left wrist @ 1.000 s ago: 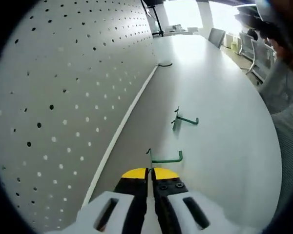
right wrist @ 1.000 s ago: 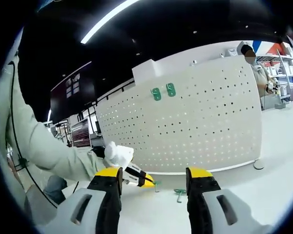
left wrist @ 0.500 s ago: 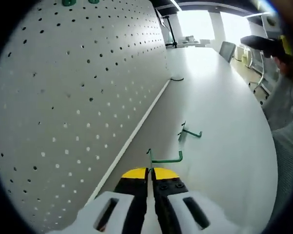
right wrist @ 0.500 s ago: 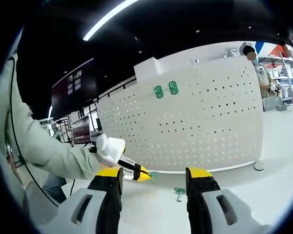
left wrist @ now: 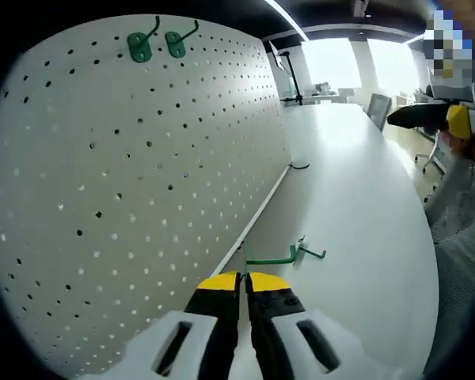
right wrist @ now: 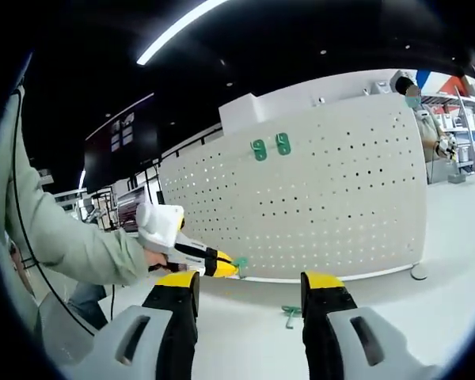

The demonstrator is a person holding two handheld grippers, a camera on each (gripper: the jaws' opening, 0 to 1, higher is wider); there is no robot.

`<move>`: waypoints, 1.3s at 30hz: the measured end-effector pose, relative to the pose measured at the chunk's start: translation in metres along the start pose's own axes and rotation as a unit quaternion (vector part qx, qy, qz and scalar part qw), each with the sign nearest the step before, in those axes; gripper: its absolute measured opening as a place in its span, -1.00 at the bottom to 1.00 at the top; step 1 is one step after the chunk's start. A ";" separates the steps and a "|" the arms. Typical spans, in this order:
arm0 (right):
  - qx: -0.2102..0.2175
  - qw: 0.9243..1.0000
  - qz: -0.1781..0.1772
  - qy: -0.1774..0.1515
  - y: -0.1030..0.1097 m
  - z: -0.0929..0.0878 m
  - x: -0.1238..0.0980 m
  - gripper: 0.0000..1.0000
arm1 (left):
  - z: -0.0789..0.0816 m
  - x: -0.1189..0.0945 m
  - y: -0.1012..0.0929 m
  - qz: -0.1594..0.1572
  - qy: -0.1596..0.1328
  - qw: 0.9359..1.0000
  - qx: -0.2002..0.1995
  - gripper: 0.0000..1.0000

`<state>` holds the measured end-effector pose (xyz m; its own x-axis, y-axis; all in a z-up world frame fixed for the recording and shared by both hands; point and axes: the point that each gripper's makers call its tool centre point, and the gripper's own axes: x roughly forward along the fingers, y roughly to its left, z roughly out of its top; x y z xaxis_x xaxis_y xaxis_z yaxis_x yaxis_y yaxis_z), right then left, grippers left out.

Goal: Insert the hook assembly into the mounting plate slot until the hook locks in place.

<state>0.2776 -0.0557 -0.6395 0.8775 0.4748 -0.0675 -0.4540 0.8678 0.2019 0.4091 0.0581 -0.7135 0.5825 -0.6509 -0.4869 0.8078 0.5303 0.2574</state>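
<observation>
Am gripping green hook (left wrist: 271,258) in closed left gripper (left wrist: 243,279), lifting off table (left wrist: 356,206). Right gripper (right wrist: 249,283) idling open, empty. Spare hook (right wrist: 290,313) lying beyond. Pegboard (left wrist: 142,182) ahead; thin wire pinch risking twist, missing hole.

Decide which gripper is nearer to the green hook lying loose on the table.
The left gripper, shut on another green hook, sits just beside the loose hook. The right gripper is open and held back from it, above the table.
</observation>
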 end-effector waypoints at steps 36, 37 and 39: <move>-0.015 1.000 0.010 -0.005 0.007 0.003 -0.002 -0.03 | 0.071 -0.075 -0.029 0.040 -0.154 0.982 -0.098 -0.93; -0.015 1.000 0.010 -0.005 0.007 0.003 -0.002 -0.03 | 0.070 -0.076 -0.029 0.042 -0.158 0.981 -0.104 -0.93; -0.016 1.000 0.011 -0.004 0.008 0.003 -0.002 -0.03 | 0.070 -0.079 -0.030 0.044 -0.163 0.980 -0.110 -0.93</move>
<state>0.2729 -0.0499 -0.6352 0.8680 0.4935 -0.0553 -0.4787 0.8612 0.1712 0.3454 0.0549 -0.6242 0.6753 -0.7178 -0.1695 0.7356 0.6724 0.0829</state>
